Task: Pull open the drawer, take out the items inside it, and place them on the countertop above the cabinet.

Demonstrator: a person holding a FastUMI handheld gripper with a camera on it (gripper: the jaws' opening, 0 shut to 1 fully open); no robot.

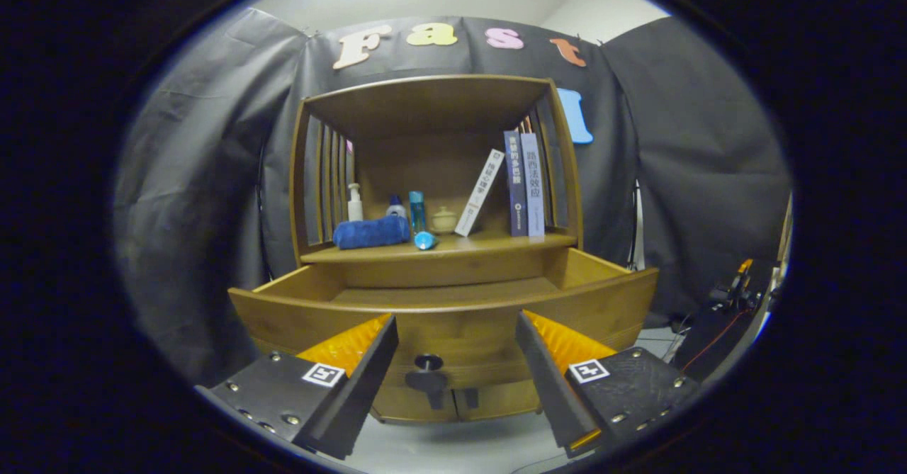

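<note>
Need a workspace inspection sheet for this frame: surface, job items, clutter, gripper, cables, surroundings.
Surface: countertop above the drawer, bare at its right front.
Job's things: drawer pulled open, visible floor bare; blue rolled towel, blue tube lying on the countertop.
Clutter: pump bottle, small jar, leaning book, two upright books.
Gripper: open, fingers apart before the drawer knob, holding nothing.
Cables: red cable by equipment right of the cabinet.
Surroundings: black cloth wall.
</note>
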